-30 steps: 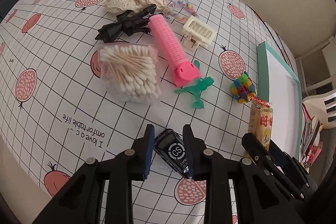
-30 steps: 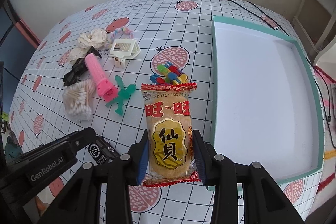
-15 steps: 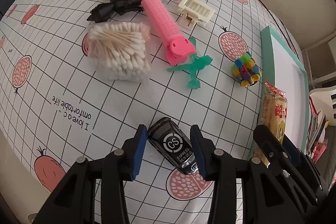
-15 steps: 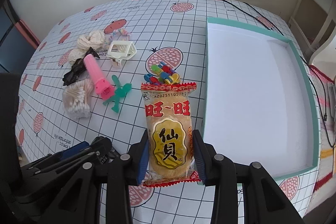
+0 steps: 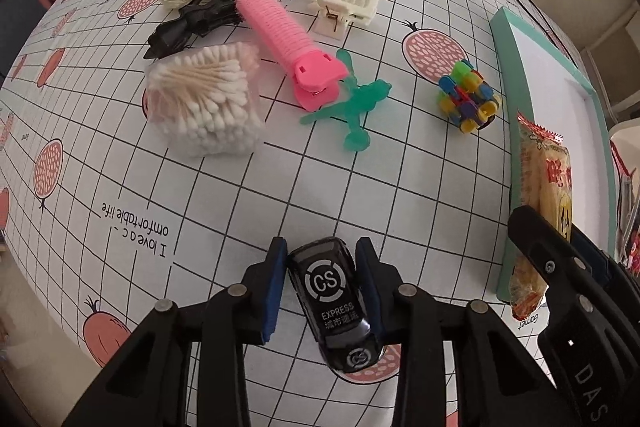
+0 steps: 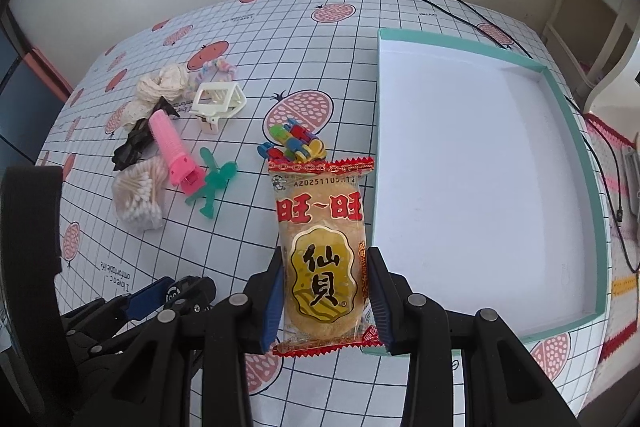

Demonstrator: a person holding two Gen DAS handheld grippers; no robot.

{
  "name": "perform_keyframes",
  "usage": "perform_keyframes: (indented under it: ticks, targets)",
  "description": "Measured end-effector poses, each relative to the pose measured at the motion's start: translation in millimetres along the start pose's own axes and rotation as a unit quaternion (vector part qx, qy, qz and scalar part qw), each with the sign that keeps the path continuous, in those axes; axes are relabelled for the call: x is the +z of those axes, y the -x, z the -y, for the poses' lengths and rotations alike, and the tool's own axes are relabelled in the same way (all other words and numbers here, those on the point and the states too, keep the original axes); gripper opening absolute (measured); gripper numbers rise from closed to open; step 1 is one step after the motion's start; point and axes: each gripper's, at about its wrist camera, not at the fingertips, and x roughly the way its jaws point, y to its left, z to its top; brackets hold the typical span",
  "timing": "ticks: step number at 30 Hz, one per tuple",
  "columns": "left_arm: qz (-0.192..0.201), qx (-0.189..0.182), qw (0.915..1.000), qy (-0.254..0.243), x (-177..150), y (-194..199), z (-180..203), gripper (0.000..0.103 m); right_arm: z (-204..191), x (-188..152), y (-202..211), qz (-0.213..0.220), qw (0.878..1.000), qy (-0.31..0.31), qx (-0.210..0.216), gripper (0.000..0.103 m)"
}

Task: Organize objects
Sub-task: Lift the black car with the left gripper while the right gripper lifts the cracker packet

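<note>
The table (image 6: 340, 39) carries an empty teal tray (image 6: 576, 131) at 3 o'clock and a cluster of small items at 10 o'clock. The right tool (image 6: 326, 291) is closed on a snack packet (image 6: 322, 247), held just left of the tray's near corner. The left tool (image 5: 322, 291) brackets a black toy car (image 5: 330, 291), seemingly gripping it. Judged step: carrying both to the tray; next, move right over its rim and release.

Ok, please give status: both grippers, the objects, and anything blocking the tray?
Left gripper shut on black toy car. Right gripper shut on snack packet, beside the teal tray. Tray interior bare, nothing blocking.
</note>
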Motion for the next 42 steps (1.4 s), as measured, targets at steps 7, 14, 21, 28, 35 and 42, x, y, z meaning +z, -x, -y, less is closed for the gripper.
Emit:
perform_keyframes:
  ticks: [7,14,21,28,35,42]
  targets:
    - [0.015,0.006,0.9996,-0.021,-1,3,2,0.033,1,-1,0,0.000,1.000,-0.001,0.002,0.040]
    - [0.032,0.000,0.9992,-0.026,-2,10,0,0.033,2,0,7,0.013,1.000,-0.005,0.008,0.040]
    - [0.061,-0.017,0.9977,-0.024,-1,27,-2,0.032,4,5,19,0.043,0.999,-0.009,0.012,0.040]
    - [0.100,-0.021,0.9942,-0.034,9,54,3,0.000,14,8,28,0.064,0.997,-0.028,0.015,0.040]
    - [0.105,-0.029,0.9935,-0.034,8,57,7,0.001,23,9,29,0.064,0.997,-0.041,0.015,0.040]
    - [0.070,-0.044,0.9965,0.009,6,45,-2,0.040,25,9,29,0.064,0.997,-0.044,0.016,0.040]
